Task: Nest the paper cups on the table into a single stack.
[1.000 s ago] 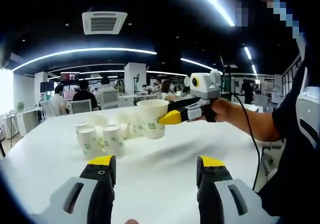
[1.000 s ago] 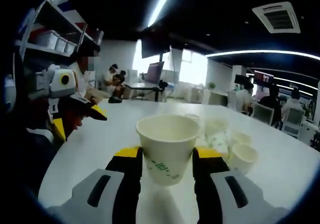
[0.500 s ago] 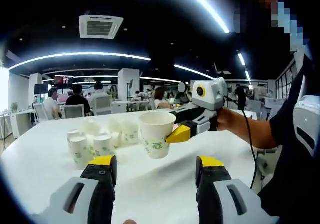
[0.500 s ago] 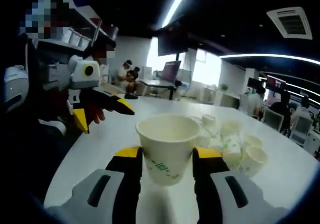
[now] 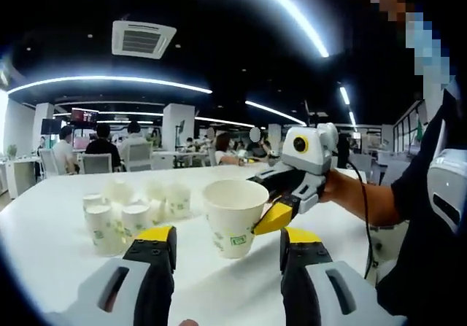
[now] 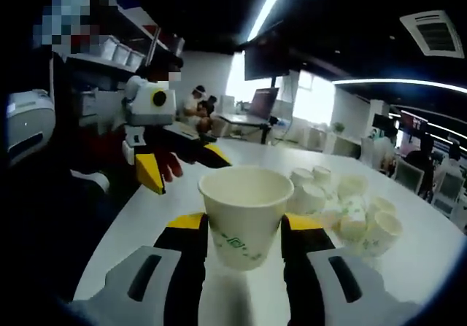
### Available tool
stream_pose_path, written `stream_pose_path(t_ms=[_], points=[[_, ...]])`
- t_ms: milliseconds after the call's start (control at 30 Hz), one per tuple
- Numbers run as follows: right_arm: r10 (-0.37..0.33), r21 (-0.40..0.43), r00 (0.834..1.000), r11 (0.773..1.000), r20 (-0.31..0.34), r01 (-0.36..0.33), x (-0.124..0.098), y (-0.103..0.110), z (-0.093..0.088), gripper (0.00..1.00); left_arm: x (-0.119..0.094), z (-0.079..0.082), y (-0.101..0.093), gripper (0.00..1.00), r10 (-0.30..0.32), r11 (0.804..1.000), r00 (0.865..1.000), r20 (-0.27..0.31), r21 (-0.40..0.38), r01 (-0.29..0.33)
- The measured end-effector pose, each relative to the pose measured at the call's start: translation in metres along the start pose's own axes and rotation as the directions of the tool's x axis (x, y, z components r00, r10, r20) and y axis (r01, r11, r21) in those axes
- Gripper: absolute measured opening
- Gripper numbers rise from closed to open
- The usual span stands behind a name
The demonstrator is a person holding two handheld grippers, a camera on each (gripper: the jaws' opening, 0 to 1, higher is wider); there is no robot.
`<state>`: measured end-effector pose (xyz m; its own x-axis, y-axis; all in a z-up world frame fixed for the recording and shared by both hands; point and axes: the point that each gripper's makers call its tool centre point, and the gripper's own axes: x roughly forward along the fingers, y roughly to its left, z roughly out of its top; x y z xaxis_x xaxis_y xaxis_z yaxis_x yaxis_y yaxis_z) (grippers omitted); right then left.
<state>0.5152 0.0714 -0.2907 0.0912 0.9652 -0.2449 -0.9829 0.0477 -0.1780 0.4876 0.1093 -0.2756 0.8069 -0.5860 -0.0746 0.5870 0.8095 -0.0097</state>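
Observation:
A white paper cup (image 6: 245,216) with a green logo sits upright between the jaws of my right gripper (image 6: 244,233), which is shut on it. In the left gripper view the same cup (image 5: 233,216) hangs above the white table (image 5: 51,216), held from the right by my right gripper (image 5: 281,206). My left gripper (image 5: 228,247) is open just below and in front of that cup, with nothing between its jaws. Several more paper cups (image 5: 124,213) stand clustered on the table at the left; in the right gripper view this cluster (image 6: 343,209) lies to the right, some lying on their sides.
The person's forearm and dark sleeve (image 5: 387,195) reach in from the right. Office desks, chairs and seated people (image 5: 95,147) fill the background beyond the table's far edge. My left gripper (image 6: 179,158) appears at the left over the table (image 6: 430,253).
The held cup has come closer to my left gripper and now hangs right above its jaws. Both views have shifted, so the cup cluster sits further left in the left gripper view.

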Motion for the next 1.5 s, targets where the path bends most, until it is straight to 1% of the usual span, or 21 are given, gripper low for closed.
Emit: stream_pose_path(t_ms=[133, 333, 667, 1133, 1367, 1500], points=[[0.026, 0.005, 1.000, 1.000, 0.007, -0.026, 0.001, 0.008, 0.001, 0.42, 0.002, 0.001, -0.004, 0.60, -0.016, 1.000, 1.000, 0.001, 0.006, 0.016], [0.068, 0.004, 0.998, 0.998, 0.015, -0.068, 0.004, 0.021, 0.003, 0.42, 0.004, 0.002, -0.005, 0.59, -0.021, 1.000, 1.000, -0.001, 0.010, 0.021], [0.106, 0.008, 0.994, 0.994, 0.011, -0.106, 0.009, 0.032, -0.001, 0.42, 0.010, -0.006, -0.012, 0.57, -0.048, 0.999, 0.999, -0.022, 0.019, 0.049], [0.113, 0.038, 0.994, 0.993, 0.005, -0.114, 0.011, 0.035, -0.014, 0.42, 0.015, -0.018, -0.014, 0.51, -0.066, 0.998, 0.997, -0.028, 0.000, 0.066], [0.094, 0.048, 0.996, 0.994, 0.004, -0.094, 0.012, 0.032, -0.019, 0.42, 0.017, -0.023, -0.015, 0.44, -0.070, 0.997, 0.997, -0.023, -0.018, 0.069], [0.089, 0.054, 0.996, 0.995, 0.007, -0.089, 0.012, 0.031, -0.022, 0.42, 0.019, -0.025, -0.014, 0.44, -0.066, 0.998, 0.997, -0.026, -0.023, 0.066]])
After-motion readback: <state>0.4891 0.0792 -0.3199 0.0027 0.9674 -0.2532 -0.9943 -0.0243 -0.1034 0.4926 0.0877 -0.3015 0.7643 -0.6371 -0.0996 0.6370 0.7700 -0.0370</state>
